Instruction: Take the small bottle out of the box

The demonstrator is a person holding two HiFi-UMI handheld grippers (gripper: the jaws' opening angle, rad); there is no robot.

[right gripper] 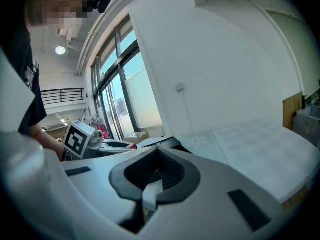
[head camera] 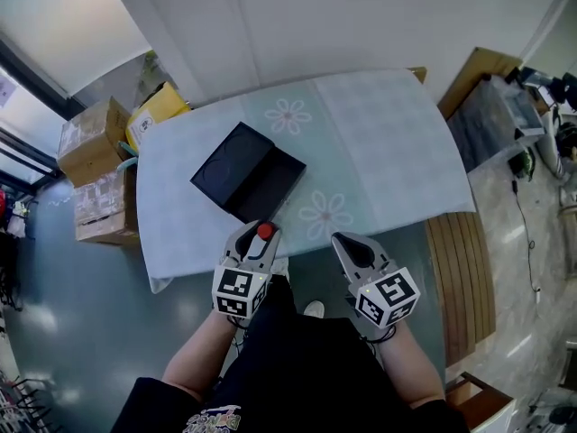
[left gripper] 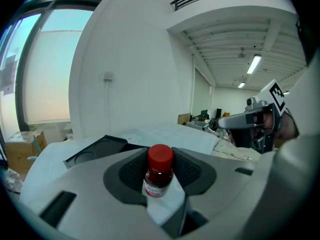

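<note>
Two grippers are out in front of the person, and the job looks almost done. The left gripper (head camera: 260, 234) squeezes the small bottle (left gripper: 160, 173) between its jaws, with the red cap (left gripper: 160, 155) sticking up above them. The bottle is already out of the black box (head camera: 248, 183) and sits in the air by the near edge of the counter (head camera: 388, 142). The box lies open on the counter at about 12 o'clock from that gripper, close by but not touching it. The right gripper (head camera: 347, 244) is at 3 o'clock from the left one, a little apart. Its jaws are pressed together with nothing in them. I think the next move is to find a bare spot on the counter, lower the bottle gently so it stands up, and then let go. Both grippers point away from the person and tip down a little, and their marker cubes face up.
</note>
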